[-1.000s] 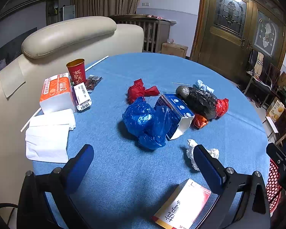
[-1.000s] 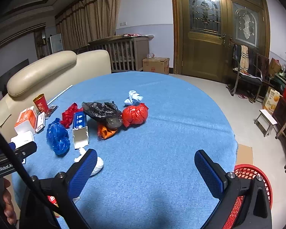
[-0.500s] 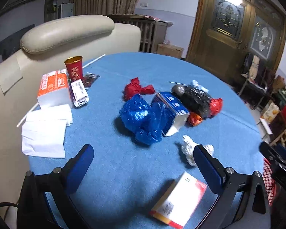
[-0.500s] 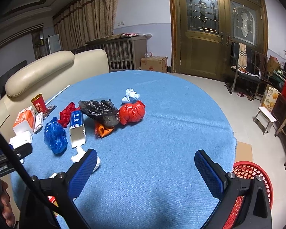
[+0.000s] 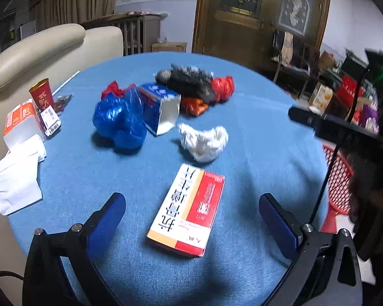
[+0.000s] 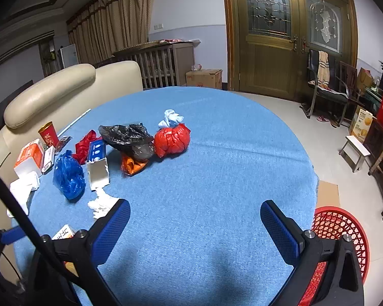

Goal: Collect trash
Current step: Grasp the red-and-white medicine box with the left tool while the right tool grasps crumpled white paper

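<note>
The left gripper hangs low over the blue surface with its fingers spread wide and nothing between them. Lying flat right in the gap is the red-and-white box, its near end just ahead of the fingertips. Its long axis runs away from the fingers, tipped a little to the right (so, I'd say, the fingers would close across its narrow width, which is the easy way). Just beyond the box sits the crumpled white tissue, and further out the blue bag, the open blue carton, the black bag and the red bag in a cluster.

The right gripper is likewise spread and empty, hovering over bare cloth; the litter lies well off to its left and ahead. The left is plainly the nearer one for the box.

From the right wrist camera only a corner of the box peeps past the left finger, but that view shows the red basket on the floor beside the surface's edge, to the right of the fingers. The left view catches just a slice of it.
</note>
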`<state>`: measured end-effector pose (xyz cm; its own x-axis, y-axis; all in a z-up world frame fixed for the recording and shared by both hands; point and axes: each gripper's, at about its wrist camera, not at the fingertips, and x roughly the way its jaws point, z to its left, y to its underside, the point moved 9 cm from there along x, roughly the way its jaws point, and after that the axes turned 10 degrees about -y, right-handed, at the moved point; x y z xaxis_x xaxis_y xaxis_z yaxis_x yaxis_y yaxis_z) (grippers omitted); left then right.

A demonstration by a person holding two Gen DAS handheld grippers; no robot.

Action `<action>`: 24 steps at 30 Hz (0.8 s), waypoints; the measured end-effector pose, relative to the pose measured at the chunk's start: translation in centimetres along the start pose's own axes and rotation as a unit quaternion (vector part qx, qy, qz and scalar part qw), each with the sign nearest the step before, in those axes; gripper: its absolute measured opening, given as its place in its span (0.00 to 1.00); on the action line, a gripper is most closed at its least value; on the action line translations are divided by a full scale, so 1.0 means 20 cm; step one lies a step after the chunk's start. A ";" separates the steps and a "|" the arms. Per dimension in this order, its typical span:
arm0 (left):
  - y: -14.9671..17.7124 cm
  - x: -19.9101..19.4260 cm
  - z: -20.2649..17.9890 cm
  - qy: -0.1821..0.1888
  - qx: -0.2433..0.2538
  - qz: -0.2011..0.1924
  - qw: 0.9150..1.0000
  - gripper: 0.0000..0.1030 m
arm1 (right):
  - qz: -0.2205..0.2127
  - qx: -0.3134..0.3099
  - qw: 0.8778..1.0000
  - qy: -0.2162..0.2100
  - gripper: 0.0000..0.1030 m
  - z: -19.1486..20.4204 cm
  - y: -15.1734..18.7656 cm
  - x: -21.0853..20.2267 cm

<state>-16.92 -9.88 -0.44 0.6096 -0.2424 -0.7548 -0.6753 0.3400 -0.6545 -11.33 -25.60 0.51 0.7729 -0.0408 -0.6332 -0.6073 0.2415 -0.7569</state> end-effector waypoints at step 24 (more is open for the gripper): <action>-0.01 0.05 0.41 -0.053 -0.132 0.005 0.990 0.57 | 0.054 -0.039 0.996 -0.061 1.00 0.28 0.08 0.21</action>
<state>-12.73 -2.83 -0.67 0.6335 -0.1395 -0.7610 -0.7574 0.0894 -0.6468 -7.99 -19.96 -2.41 0.7164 0.1013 -0.6903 -0.6965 0.1619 -0.6991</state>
